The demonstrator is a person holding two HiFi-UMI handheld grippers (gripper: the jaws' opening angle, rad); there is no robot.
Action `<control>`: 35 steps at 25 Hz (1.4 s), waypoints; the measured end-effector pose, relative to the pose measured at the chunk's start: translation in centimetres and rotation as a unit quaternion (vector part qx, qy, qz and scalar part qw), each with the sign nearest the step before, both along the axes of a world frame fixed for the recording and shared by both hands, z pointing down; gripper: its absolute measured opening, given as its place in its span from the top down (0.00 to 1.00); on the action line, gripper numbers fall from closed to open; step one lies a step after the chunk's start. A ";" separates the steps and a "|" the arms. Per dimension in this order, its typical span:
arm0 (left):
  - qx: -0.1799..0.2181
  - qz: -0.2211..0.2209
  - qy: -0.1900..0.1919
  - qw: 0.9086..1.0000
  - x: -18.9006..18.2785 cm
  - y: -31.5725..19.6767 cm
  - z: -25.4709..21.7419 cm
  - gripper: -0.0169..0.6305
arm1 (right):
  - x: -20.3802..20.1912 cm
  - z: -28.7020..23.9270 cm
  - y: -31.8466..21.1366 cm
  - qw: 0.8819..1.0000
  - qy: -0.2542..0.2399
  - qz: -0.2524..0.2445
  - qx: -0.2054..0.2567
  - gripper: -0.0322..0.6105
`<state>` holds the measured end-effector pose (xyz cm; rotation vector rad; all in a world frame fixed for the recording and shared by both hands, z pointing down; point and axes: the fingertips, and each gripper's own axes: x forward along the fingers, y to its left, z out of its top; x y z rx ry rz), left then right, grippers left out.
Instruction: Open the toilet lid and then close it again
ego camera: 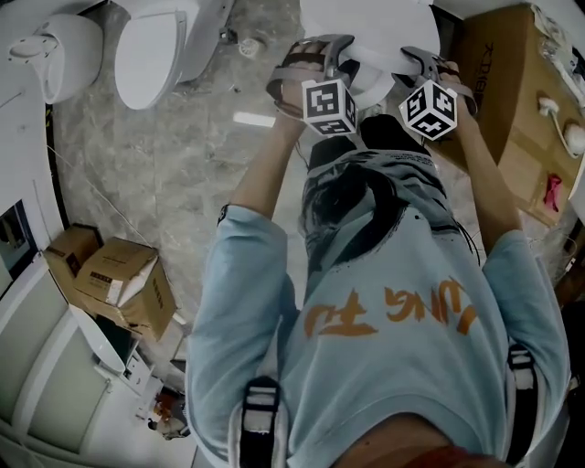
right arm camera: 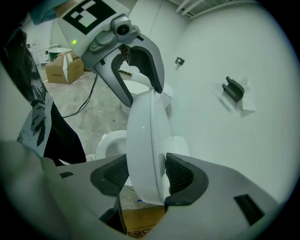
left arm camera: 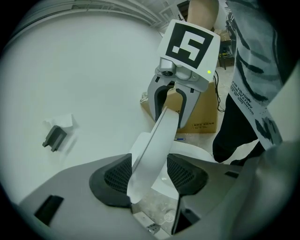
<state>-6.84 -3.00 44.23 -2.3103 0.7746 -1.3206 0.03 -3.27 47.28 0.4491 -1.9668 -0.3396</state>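
The white toilet lid (ego camera: 366, 27) is at the top middle of the head view, in front of the person, with both grippers at its edge. My left gripper (ego camera: 315, 64) straddles the thin lid edge (left arm camera: 157, 145): the lid leans on one pad, and a gap shows at the other pad. My right gripper (ego camera: 425, 69) has the lid rim (right arm camera: 145, 140) filling the space between its pads, which press on it. The lid stands partly raised over the bowl (right arm camera: 110, 143). Each gripper view shows the other gripper across the lid: the right gripper (left arm camera: 171, 115) and the left gripper (right arm camera: 143, 93).
A second toilet (ego camera: 151, 50) stands at the upper left. Cardboard boxes (ego camera: 119, 279) lie on the marble floor at the left, and another box (ego camera: 503, 82) is at the right. A white wall with a grey bracket (right arm camera: 233, 89) is close behind the lid. A cable (right arm camera: 84, 110) crosses the floor.
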 end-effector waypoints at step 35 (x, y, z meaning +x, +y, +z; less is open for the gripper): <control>-0.125 -0.063 0.006 0.990 -2.4 10.8 22.5 0.58 | -2.5 20.5 10.7 0.988 0.030 -0.055 -0.141 0.55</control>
